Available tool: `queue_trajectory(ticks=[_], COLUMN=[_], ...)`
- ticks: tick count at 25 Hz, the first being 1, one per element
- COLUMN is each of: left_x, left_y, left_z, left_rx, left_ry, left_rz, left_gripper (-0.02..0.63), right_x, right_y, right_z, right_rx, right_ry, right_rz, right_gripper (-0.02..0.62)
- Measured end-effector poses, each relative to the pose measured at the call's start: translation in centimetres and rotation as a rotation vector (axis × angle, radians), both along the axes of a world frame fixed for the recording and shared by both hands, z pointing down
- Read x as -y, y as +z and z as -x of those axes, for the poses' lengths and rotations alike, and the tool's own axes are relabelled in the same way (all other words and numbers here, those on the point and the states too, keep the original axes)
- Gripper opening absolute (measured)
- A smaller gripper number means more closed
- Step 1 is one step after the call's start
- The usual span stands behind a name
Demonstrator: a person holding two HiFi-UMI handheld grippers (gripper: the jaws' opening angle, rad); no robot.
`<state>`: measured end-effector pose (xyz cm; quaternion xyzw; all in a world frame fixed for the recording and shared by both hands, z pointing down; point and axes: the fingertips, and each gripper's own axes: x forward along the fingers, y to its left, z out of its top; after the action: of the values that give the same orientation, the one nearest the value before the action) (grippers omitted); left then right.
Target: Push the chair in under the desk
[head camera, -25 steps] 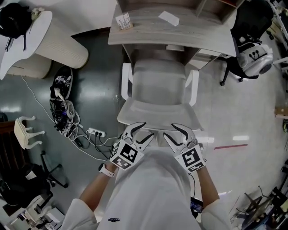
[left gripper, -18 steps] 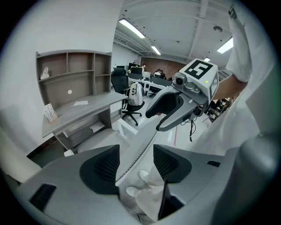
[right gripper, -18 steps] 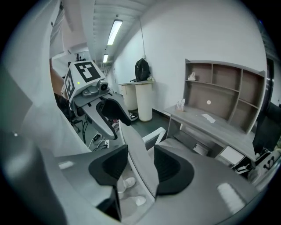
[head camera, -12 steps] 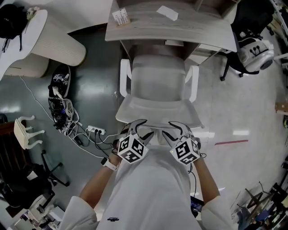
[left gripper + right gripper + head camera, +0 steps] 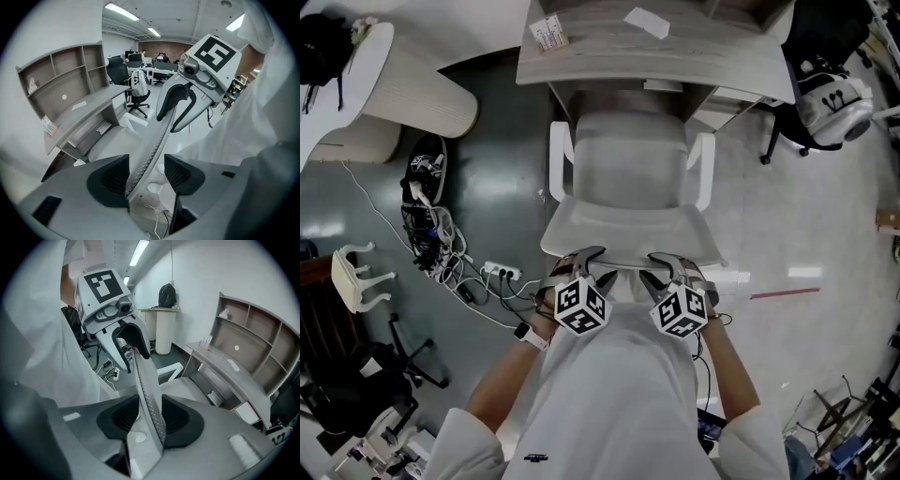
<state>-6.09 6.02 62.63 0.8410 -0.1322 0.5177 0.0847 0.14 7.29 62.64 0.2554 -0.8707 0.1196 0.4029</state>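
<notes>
On the glossy office floor [image 5: 487, 169] the chair [image 5: 628, 173] sits half under the desk [image 5: 675, 58], which lies straight ahead beyond its backrest [image 5: 623, 234]. Both tools straddle the backrest's top edge. The left gripper [image 5: 581, 267] has just opened wide and sits loose. The right gripper [image 5: 670, 270] has just been closing and pinches it.

- White chair with armrests [image 5: 628, 178] sits right in front of the pale wood-grain table [image 5: 712, 66], seat facing it.
- Left hand-held gripper [image 5: 584, 260] and right hand-held gripper [image 5: 667, 264] both straddle the backrest's top edge. The left jaws have just been opening, the right ones closing.
- Small printed box [image 5: 547, 33] and white paper slip [image 5: 647, 22] lie on the table.
- White power strip [image 5: 501, 275] sits among tangled cables on the dark floor [image 5: 497, 169].
</notes>
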Motion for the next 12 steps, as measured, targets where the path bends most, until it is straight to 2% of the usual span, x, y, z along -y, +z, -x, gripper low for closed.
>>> queue_trajectory(ticks=[2, 6, 12], left_x=[0.17, -0.01, 0.08], left_y=[0.15, 0.63, 0.62], left_z=[0.02, 0.18, 0.19], left_rx=[0.019, 0.054, 0.041], left_ry=[0.008, 0.056, 0.049], left_rz=[-0.024, -0.040, -0.021], left_gripper=[0.231, 0.153, 0.150], right_x=[-0.14, -0.28, -0.20], right_y=[0.34, 0.65, 0.63], right_z=[0.02, 0.11, 0.12], right_rx=[-0.020, -0.032, -0.032], right_ry=[-0.016, -0.032, -0.028], right_rz=[-0.007, -0.006, -0.008], right_gripper=[0.151, 0.134, 0.135])
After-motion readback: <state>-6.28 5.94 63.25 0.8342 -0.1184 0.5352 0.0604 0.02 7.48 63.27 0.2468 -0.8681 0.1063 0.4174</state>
